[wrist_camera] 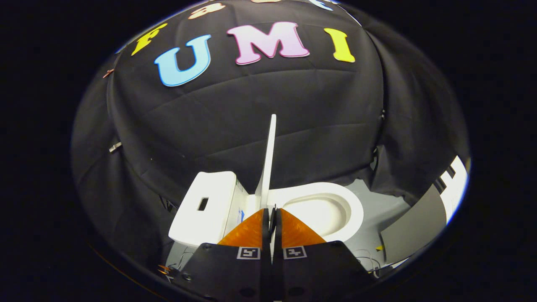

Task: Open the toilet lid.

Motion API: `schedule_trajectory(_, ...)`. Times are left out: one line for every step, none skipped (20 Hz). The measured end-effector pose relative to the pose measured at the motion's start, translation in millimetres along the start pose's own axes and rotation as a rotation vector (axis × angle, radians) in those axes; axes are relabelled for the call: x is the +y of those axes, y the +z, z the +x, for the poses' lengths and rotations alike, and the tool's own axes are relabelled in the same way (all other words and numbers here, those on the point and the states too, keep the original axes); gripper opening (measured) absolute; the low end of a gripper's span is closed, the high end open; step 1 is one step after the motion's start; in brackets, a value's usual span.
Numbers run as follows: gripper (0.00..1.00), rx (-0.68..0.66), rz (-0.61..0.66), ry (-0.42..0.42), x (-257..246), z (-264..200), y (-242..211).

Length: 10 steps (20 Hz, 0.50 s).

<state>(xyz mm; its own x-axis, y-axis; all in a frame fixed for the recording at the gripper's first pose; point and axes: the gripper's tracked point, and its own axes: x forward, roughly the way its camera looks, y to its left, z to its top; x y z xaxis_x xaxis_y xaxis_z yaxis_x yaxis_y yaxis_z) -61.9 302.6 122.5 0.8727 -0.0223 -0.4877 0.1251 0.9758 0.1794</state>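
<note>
White toilet lid (269, 159) stands edge-on, its lower edge pinched between closed tongs (272, 218).

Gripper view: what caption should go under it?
Claw shut on the raised lid, beside the toilet's open bowl.

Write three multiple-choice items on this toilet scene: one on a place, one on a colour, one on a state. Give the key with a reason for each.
1. Where does the toilet lid sit relative to the gripper?
A. between its fingers
B. far beyond them
C. behind the tank

2. What colour is the toilet bowl?
A. black
B. white
C. blue

3. What state is the lid in?
A. flat on the bowl
C. lying on the floor
B. raised on edge

Key: 1 A, the lid's lower edge runs down between the closed fingers. 2 B, bowl and tank are both white. 3 B, the lid stands upright and the bowl is uncovered.
</note>
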Motion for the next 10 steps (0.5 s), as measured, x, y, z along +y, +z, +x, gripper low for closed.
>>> schedule_trajectory(0.05, -0.009, -0.024, -0.003, 11, 0, 1)
schedule_trajectory(0.05, -0.018, -0.041, -0.008, 21, 0, 1)
schedule_trajectory(0.06, -0.03, -0.048, -0.011, 31, -1, 3)
schedule_trajectory(0.05, -0.034, -0.052, -0.017, 41, 1, 3)
schedule_trajectory(0.05, -0.039, -0.062, -0.028, 48, 0, 2)
schedule_trajectory(0.05, -0.041, -0.079, -0.044, 55, 1, 1)
schedule_trajectory(0.05, -0.044, -0.101, -0.055, 63, 1, 0)
schedule_trajectory(0.05, -0.045, -0.124, -0.063, 72, 1, -1)
schedule_trajectory(0.05, -0.048, -0.144, -0.07, 81, 1, -2)
schedule_trajectory(0.05, -0.053, -0.153, -0.075, 90, 2, -3)
